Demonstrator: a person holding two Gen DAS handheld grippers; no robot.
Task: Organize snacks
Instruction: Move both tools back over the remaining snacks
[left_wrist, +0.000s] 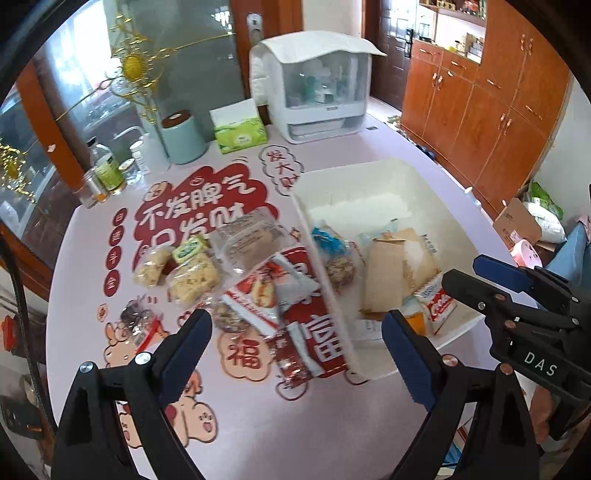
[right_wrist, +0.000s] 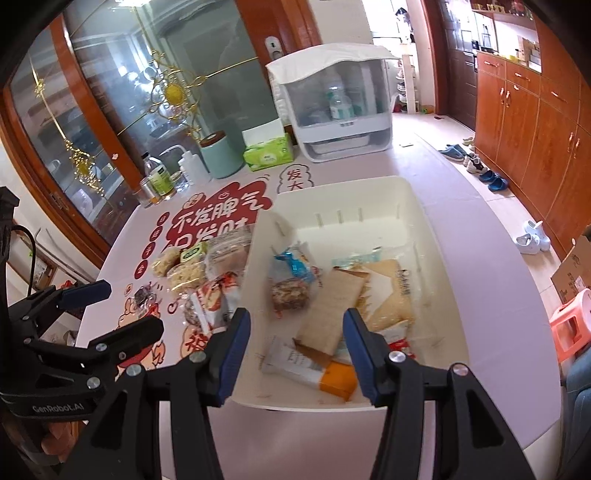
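Loose wrapped snack packets (left_wrist: 207, 269) lay on the pink counter (left_wrist: 258, 424) left of the white plastic bin (right_wrist: 436, 236); both grippers (left_wrist: 295, 343) (right_wrist: 295, 343) hovered released, empty. Next, probably: grasp another packet.

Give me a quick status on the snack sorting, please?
Left gripper and right gripper both open, empty. White bin partly filled; snack pile on table beside it. Nothing in the way.
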